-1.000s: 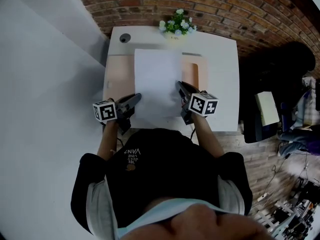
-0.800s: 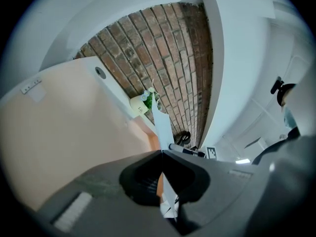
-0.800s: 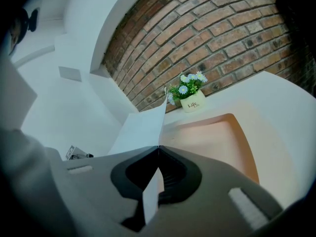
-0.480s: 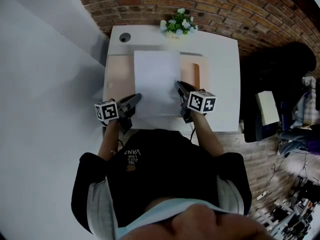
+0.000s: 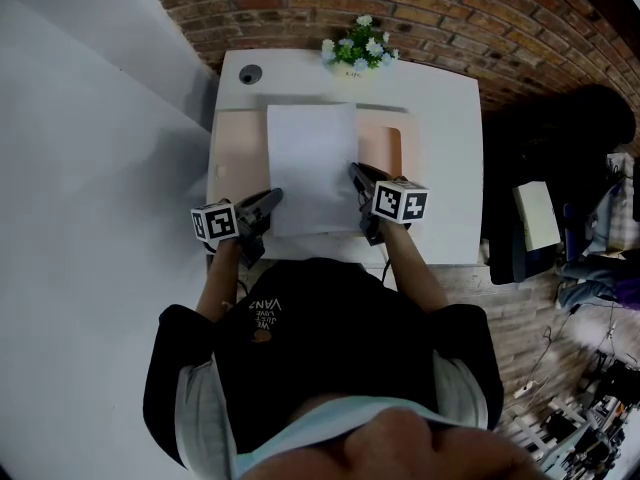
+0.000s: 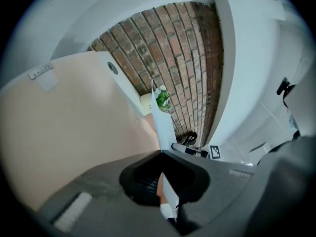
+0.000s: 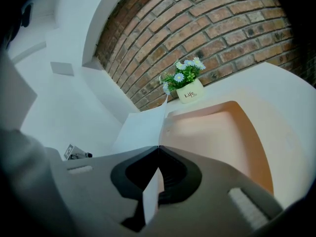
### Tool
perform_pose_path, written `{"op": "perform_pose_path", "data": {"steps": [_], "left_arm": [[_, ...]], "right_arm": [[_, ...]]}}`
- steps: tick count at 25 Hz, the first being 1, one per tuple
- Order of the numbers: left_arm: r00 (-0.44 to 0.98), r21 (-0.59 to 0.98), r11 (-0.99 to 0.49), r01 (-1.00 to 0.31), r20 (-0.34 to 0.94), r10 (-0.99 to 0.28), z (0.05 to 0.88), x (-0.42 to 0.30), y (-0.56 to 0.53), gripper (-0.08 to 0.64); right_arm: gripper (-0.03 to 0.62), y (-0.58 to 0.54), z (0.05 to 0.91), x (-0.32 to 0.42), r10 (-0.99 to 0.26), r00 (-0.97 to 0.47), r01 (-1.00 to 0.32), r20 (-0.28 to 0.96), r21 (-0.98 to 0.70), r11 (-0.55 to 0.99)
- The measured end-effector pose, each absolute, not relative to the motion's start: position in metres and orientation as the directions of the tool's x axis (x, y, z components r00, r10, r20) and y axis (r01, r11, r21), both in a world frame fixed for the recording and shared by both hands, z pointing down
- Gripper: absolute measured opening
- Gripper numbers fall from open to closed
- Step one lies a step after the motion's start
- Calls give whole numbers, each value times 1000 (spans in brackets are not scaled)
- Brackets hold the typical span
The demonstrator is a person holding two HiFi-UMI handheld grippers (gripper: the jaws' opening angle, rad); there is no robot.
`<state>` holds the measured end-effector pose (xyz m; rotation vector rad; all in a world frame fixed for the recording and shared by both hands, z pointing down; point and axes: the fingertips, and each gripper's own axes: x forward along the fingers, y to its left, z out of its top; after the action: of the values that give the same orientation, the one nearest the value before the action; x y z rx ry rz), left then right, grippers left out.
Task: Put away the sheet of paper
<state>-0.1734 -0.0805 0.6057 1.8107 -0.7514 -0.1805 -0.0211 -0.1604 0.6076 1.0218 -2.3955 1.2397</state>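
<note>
Left hand-held gripper [image 5: 274,195] pinching paper [image 5: 312,166], blank, white

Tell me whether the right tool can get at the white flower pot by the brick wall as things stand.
Probably not yet: the right tool is shut on the white paper sheet, which the left tool also grips, and the white flower pot stands beyond the sheet's far edge.

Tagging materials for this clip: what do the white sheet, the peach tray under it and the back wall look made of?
White sheet: thin matte paper, a hairline seen edge-on. Peach tray: probably smooth moulded plastic, going by its rounded raised rim. Back wall: rough red brick with pale mortar lines.
</note>
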Motion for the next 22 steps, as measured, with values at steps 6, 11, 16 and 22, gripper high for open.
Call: {"op": "perform_pose_path", "data": {"steps": [6, 11, 16, 22], "left_arm": [[786, 898, -174, -403, 242, -570, 611, -175, -81, 0], [787, 901, -164, -402, 248, -564, 616, -176, -80, 0], [790, 903, -156, -400, 253, -558, 622, -176, -80, 0], [788, 903, -147, -404, 262, -556, 627, -177, -79, 0]], "right_arm": [[2, -160, 616, -23, -458, -713, -697, 531, -611, 377], [5, -159, 621, -23, -457, -703, -707, 545, -603, 369], [9, -159, 627, -22, -458, -685, -726, 567, -586, 360], [40, -160, 629, -19, -470, -668, -741, 577, -577, 345]]}}
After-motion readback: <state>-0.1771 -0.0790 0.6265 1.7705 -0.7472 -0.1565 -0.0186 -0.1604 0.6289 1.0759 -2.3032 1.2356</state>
